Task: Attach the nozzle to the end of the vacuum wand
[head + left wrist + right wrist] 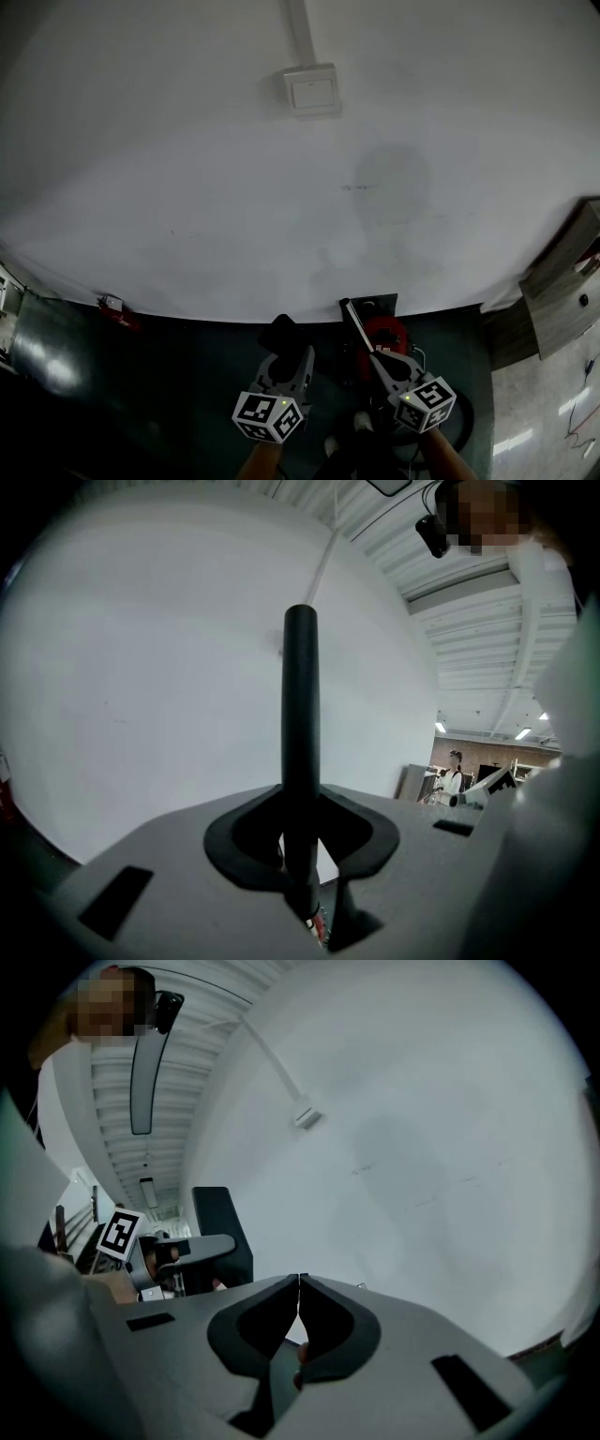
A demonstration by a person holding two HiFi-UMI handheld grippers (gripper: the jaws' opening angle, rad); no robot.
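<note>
My left gripper is shut on a black nozzle, low in the head view. In the left gripper view the nozzle stands as a narrow black bar between the jaws of that gripper, against the white wall. The right gripper view shows the nozzle broadside, as a wide black slab. My right gripper is shut, with nothing between its tips. The red and black vacuum body sits on the dark floor just beyond it. A thin grey bar runs toward the wall's foot; I cannot tell whether it is the wand.
A white wall fills most of the head view, with a switch box and conduit high up. A wood-grain cabinet stands at the right, loose cables beside it. A small red object lies at the wall's foot, left.
</note>
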